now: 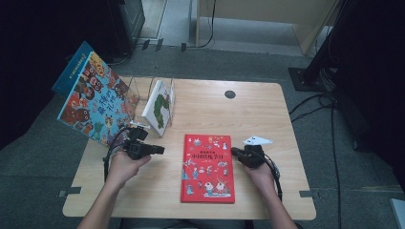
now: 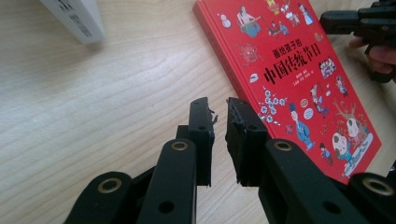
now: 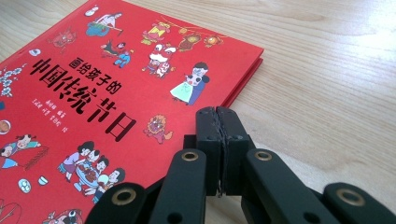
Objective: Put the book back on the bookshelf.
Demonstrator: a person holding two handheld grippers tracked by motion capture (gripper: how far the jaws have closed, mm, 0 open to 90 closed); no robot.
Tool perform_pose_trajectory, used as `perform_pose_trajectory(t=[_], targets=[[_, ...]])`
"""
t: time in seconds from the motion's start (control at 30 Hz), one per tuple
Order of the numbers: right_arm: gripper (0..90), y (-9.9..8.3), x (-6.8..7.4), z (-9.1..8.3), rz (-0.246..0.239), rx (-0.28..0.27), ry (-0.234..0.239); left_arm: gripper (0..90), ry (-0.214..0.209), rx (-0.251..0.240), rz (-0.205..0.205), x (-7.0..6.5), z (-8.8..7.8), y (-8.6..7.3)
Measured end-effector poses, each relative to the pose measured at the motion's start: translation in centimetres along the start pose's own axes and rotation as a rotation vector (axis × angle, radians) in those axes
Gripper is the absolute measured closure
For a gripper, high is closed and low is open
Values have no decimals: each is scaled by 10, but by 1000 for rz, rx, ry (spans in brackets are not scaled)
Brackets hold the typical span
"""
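Observation:
A red picture book [image 1: 208, 167] lies flat on the wooden table, front cover up, near the front edge. My left gripper [image 1: 160, 150] is just left of it, pointing at its left edge. In the left gripper view the jaws [image 2: 219, 114] stand a narrow gap apart with nothing between them, and the red book [image 2: 299, 79] lies just beyond to the right. My right gripper [image 1: 235, 151] sits at the book's right edge. Seen in the right gripper view, this gripper [image 3: 218, 112] is shut and empty, its tips over the edge of the red book [image 3: 93, 93].
A clear wire book stand [image 1: 143, 90] at the table's back left holds a white book with a green picture [image 1: 160, 107]. A large colourful book [image 1: 93, 100] leans at the left, past the table's edge. A small black disc [image 1: 230, 94] sits at the back centre.

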State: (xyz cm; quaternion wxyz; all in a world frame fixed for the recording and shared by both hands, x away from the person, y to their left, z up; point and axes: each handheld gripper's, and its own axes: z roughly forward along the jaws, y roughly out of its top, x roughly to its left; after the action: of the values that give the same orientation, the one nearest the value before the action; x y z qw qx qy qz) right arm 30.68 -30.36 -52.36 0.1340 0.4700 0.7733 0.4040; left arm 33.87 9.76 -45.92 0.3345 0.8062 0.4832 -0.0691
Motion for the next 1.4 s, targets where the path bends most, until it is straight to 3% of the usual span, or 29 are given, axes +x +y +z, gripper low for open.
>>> perform_pose_trajectory(t=[0.23, 0.67, 0.83, 0.93, 1.0, 1.13, 1.4], targets=[[887, -6, 1, -11, 1, 7, 9, 828, 13, 11, 15, -6, 20, -6], [886, -24, 12, -26, -11, 14, 8, 838, -17, 40, 44, -22, 51, -11], [886, -28, 22, -28, -18, 17, 30, 838, -26, 69, 57, -30, 63, -14], [897, -28, 28, -28, -32, 21, 8, 835, -43, 83, 72, -32, 66, -14], [900, -28, 27, -27, -13, 18, 21, 839, -44, 83, 70, -32, 66, -14], [900, -27, 27, -26, -10, 20, 18, 886, -25, 70, 73, -35, 65, -15], [900, -19, 26, -17, -6, 17, 10, 900, -40, 46, 30, -26, 66, -11]])
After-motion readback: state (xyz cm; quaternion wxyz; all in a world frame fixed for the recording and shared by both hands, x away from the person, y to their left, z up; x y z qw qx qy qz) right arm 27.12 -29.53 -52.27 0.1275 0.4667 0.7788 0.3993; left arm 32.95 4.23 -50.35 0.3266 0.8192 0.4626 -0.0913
